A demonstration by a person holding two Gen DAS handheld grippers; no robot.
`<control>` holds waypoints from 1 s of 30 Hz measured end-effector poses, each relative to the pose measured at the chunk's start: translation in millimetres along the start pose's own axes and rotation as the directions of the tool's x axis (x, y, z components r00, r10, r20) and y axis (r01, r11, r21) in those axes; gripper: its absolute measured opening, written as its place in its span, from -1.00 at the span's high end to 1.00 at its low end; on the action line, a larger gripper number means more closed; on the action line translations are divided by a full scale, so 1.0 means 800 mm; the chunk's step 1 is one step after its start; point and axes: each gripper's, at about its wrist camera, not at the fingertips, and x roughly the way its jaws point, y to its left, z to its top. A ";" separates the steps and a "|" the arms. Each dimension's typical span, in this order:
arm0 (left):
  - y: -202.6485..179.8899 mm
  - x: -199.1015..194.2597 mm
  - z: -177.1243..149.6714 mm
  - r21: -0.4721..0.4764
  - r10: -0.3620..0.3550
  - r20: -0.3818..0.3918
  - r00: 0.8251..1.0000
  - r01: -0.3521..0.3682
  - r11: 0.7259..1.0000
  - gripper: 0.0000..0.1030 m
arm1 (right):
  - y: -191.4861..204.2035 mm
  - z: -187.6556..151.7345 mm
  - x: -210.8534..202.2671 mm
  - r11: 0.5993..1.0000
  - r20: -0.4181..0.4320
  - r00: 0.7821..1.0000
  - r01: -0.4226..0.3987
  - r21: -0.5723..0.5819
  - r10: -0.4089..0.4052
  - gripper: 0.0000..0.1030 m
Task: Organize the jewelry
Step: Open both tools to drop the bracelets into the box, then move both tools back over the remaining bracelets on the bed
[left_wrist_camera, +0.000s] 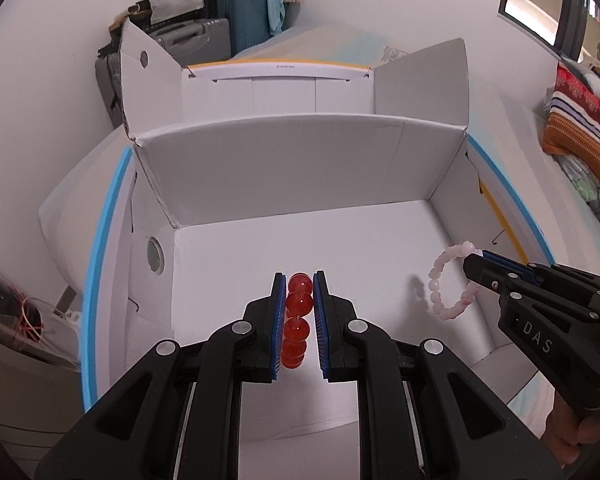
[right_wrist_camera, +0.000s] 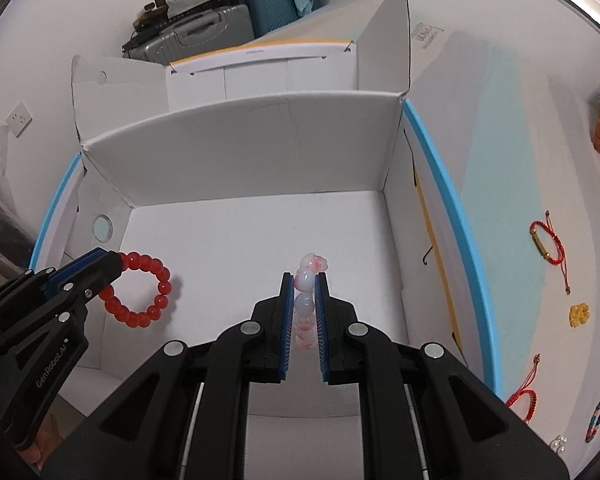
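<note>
My left gripper (left_wrist_camera: 299, 276) is shut on a red bead bracelet (left_wrist_camera: 297, 316) and holds it over the floor of an open white cardboard box (left_wrist_camera: 300, 168). The red bracelet also shows in the right wrist view (right_wrist_camera: 140, 292), hanging from the left gripper (right_wrist_camera: 114, 258). My right gripper (right_wrist_camera: 305, 276) is shut on a pale pink bead bracelet (right_wrist_camera: 306, 300), also held over the box floor. The pink bracelet hangs as a loop in the left wrist view (left_wrist_camera: 446, 284) from the right gripper (left_wrist_camera: 474, 258).
More jewelry lies on the surface right of the box: a red cord bracelet with a gold tube (right_wrist_camera: 548, 240), a yellow bead cluster (right_wrist_camera: 579, 314), another red cord bracelet (right_wrist_camera: 524, 394), a multicoloured bead bracelet (right_wrist_camera: 596, 420). Suitcases (left_wrist_camera: 244, 20) stand behind. A striped pillow (left_wrist_camera: 580, 128) lies right.
</note>
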 end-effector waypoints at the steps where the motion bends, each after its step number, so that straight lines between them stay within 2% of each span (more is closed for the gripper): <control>1: -0.001 0.001 -0.001 0.002 0.001 -0.002 1.000 -0.001 1.000 0.74 | 0.001 0.000 0.002 1.000 -0.001 1.000 0.001 0.000 -0.001 0.80; 6: -0.001 0.002 -0.002 -0.001 0.012 0.008 1.000 -0.012 1.000 0.73 | 0.003 0.002 0.000 1.000 0.009 1.000 -0.003 0.006 0.003 0.75; 9: 0.000 -0.005 0.000 -0.006 0.017 0.023 1.000 -0.017 1.000 0.63 | 0.001 -0.001 -0.009 1.000 0.034 0.999 0.004 0.003 -0.004 0.39; 10: -0.001 -0.008 0.000 -0.006 0.019 0.026 0.999 -0.019 1.000 0.45 | 0.001 -0.002 -0.014 1.000 0.052 0.999 0.008 0.002 -0.008 0.23; 11: -0.002 -0.010 0.001 -0.006 0.022 0.032 0.999 -0.021 1.000 0.36 | -0.002 -0.004 -0.021 1.000 0.067 0.998 0.012 0.006 -0.012 0.10; 14: -0.006 -0.020 0.002 -0.008 0.021 0.059 0.998 -0.020 1.000 0.14 | -0.013 -0.006 -0.039 1.000 0.104 0.994 0.010 0.027 -0.012 -0.11; 16: -0.012 -0.027 0.002 -0.001 0.016 0.073 0.997 -0.016 1.000 -0.09 | -0.020 -0.007 -0.051 0.999 0.126 0.992 0.014 0.041 -0.019 -0.21; 19: -0.027 -0.037 0.001 0.017 0.000 0.102 0.995 -0.001 1.000 -0.25 | -0.039 -0.010 -0.073 0.997 0.168 0.985 0.027 0.070 -0.038 -0.41; 25: -0.066 -0.059 -0.003 0.055 -0.035 0.158 0.987 0.027 0.998 -0.70 | -0.081 -0.023 -0.121 0.992 0.240 0.966 0.071 0.106 -0.095 -0.64; 30: -0.111 -0.075 -0.007 0.103 -0.075 0.191 0.979 0.056 0.993 -0.86 | -0.125 -0.042 -0.158 0.983 0.277 0.949 0.113 0.145 -0.150 -0.74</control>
